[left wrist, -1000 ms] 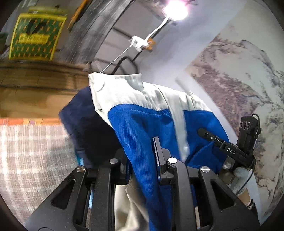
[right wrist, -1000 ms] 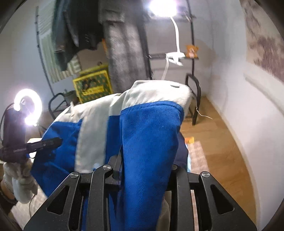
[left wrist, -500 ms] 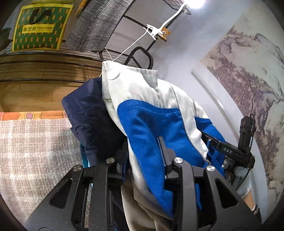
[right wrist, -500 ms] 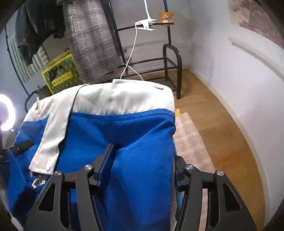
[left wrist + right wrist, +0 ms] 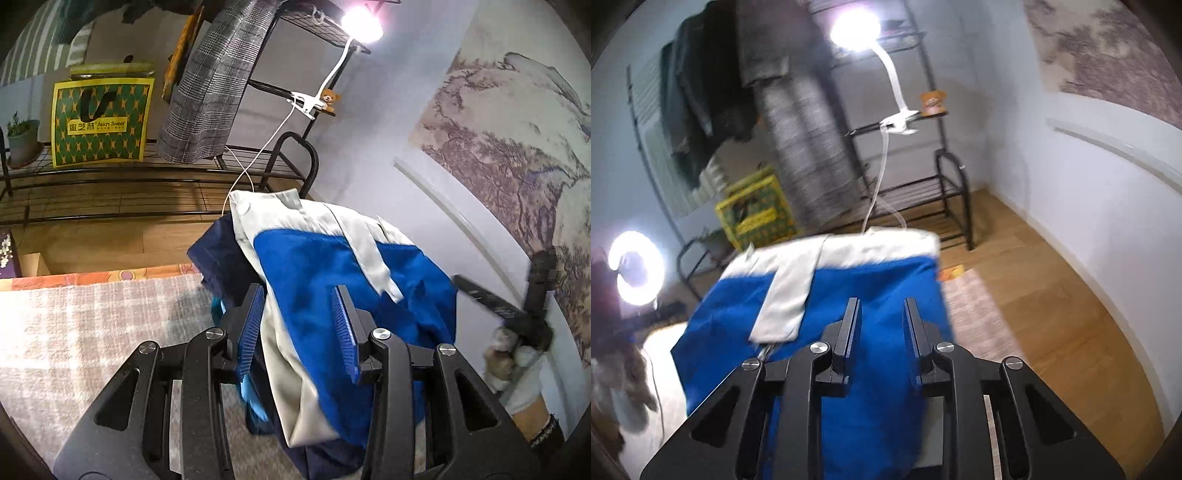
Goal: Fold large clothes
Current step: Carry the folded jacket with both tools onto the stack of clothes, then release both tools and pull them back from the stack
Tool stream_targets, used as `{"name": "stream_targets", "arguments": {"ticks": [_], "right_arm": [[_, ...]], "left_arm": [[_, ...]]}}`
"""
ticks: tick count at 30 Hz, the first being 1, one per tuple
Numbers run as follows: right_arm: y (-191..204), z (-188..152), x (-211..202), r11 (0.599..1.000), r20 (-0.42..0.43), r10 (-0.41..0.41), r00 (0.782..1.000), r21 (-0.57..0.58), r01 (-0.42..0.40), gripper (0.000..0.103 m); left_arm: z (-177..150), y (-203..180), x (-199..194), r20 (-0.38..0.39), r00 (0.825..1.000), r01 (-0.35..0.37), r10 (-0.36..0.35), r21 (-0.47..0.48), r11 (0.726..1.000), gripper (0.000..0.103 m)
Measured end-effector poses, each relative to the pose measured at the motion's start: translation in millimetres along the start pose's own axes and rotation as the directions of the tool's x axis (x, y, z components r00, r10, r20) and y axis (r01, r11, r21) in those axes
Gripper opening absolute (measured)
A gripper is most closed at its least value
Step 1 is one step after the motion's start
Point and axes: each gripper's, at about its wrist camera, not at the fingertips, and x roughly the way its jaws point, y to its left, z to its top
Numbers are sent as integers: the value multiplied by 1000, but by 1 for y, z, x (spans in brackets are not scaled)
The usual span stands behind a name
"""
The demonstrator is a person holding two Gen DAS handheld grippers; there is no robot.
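while both grippers sit at the garment: the blue and white jacket (image 5: 343, 295) is held up off the checked rug (image 5: 92, 325), not laid flat.
left gripper (image 5: 299, 325): jaws part open with a thick bunch of blue and cream cloth between them; they opened from a tighter pinch a second ago and have held about this width since. whether the pads press the cloth now, i cannot tell.
right gripper (image 5: 879, 332): jaws narrow, having just been closing after spreading wide half a second ago. blue cloth lies under and behind the fingers; the blurred right wrist view does not show whether any is pinched.
jacket position: collar and white yoke uppermost, navy lining (image 5: 221, 258) hanging at the back, body sagging below both grippers.
what changed: both grips were loosened and reset along the cloth.
meaning for the task: likely a regrasp to get cleaner hold points before spreading; no fold is made yet.
risk: a loose left grip could let the heavy cloth slide out.
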Motion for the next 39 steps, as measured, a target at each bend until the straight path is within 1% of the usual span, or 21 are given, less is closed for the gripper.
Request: {"name": "stream_targets", "arguments": {"ticks": [1,2,3,4,6,8,10,12,14,20,21,22,23,24,25,27,29,30,35,37,39], "right_arm": [[1,-7,14,999,-53,-53,997,-7,53,20],[-2,-13,28,995,-106,-100,989,-1,100,20],[-7,-19,39,992,-154,-119,981,23,124,20],[-12,-25,43,990,-173,-115,978,64,128,20],[-16,-27,33,984,-147,-112,983,124,130,21],[-14,-24,23,981,-145,-106,984,147,128,21],[-7,-20,7,980,-134,-127,983,137,146,21],[1,-18,-11,981,-116,-131,985,128,146,24],[9,-16,-37,981,-86,-135,987,131,145,31],[44,-15,-119,987,16,-118,993,115,116,41],[52,-15,-140,986,30,-128,991,111,124,41],[57,-16,-151,985,37,-137,990,106,133,41],[65,-16,-167,985,49,-149,988,94,144,41],[74,-19,-188,985,65,-161,985,75,156,42],[79,-22,-199,984,74,-171,983,65,166,42],[91,-31,-239,985,105,-171,980,53,166,42],[99,-34,-265,986,128,-167,978,52,161,43],[103,-37,-286,985,145,-168,975,50,162,43],[123,-46,-357,985,208,-172,963,12,173,46],[130,-48,-382,985,235,-170,957,-1,175,48],[137,-49,-406,983,267,-171,948,-11,181,48]], "left_arm": [[-3,-1,-5,-1,1000,-12,12,8,1000,39],[-6,-2,-10,-4,1000,-25,25,13,1000,39],[-8,-2,-15,-8,1000,-30,30,15,999,39],[-11,-2,-21,-14,999,-33,33,21,999,39],[-17,-2,-32,-20,998,-59,60,42,997,39],[-22,-2,-48,-19,997,-72,73,48,996,39],[-24,-5,-62,-11,997,-74,75,46,996,39],[-26,-12,-83,5,997,-73,73,53,996,39],[-26,-23,-110,26,998,-65,63,76,995,39],[-24,-62,-198,88,995,-54,42,149,987,39],[-25,-68,-218,104,994,-47,31,156,987,39],[-27,-74,-241,119,993,-33,14,156,987,39],[-28,-78,-254,127,992,-25,5,156,987,39],[-33,-85,-279,143,990,-15,-9,165,986,40],[-37,-91,-299,158,987,-13,-16,177,984,41],[-45,-102,-334,185,982,-14,-24,203,979,44],[-55,-113,-374,210,977,-21,-28,228,974,44],[-59,-118,-391,217,976,-20,-33,237,971,44],[-76,-133,-466,246,968,-17,-47,255,967,45],[-81,-138,-499,270,962,-24,-49,260,965,45],[-84,-142,-524,289,956,-28,-51,263,964,48]]}}
